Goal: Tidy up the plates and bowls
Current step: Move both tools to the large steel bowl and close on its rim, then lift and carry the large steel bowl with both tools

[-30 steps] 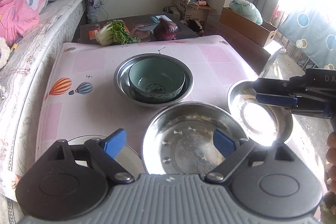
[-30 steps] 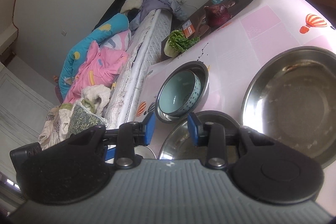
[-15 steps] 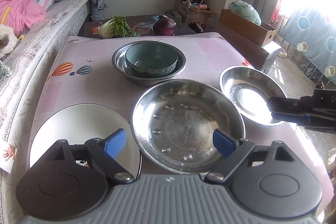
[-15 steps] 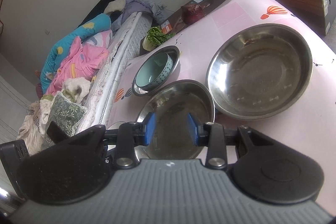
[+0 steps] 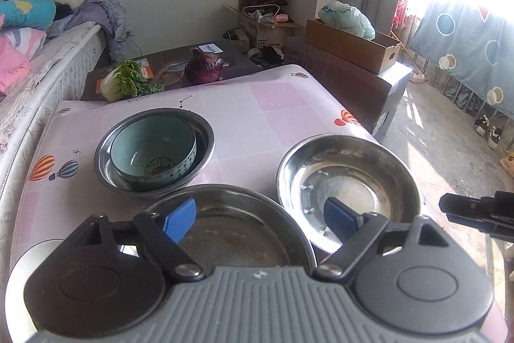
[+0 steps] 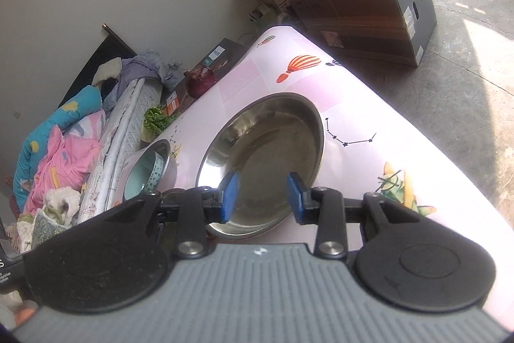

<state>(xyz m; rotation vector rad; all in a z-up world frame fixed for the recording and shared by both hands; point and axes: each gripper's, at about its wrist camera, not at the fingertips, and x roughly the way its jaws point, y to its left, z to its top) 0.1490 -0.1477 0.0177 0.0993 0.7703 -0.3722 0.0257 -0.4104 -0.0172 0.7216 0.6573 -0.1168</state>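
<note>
- Left wrist view: three steel bowls are counted on the pink table (image 5: 276,105). The far steel bowl (image 5: 205,134) contains one teal ceramic bowl (image 5: 154,156); the near steel bowl (image 5: 237,233) and the right steel bowl (image 5: 350,182) are empty. One white plate (image 5: 22,266) is seen at lower left. The left gripper (image 5: 260,217) is closing, nothing grasped.
- Right wrist view: two steel bowls are shown. The right gripper (image 6: 261,198) is partly parted and ungrasping above the right steel bowl (image 6: 266,156).

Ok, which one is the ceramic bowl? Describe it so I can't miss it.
On the pink balloon-print table, look to the far side near the bed. The teal ceramic bowl sits nested inside a steel bowl. It is the only coloured, patterned one; every other bowl is bare steel.
</note>
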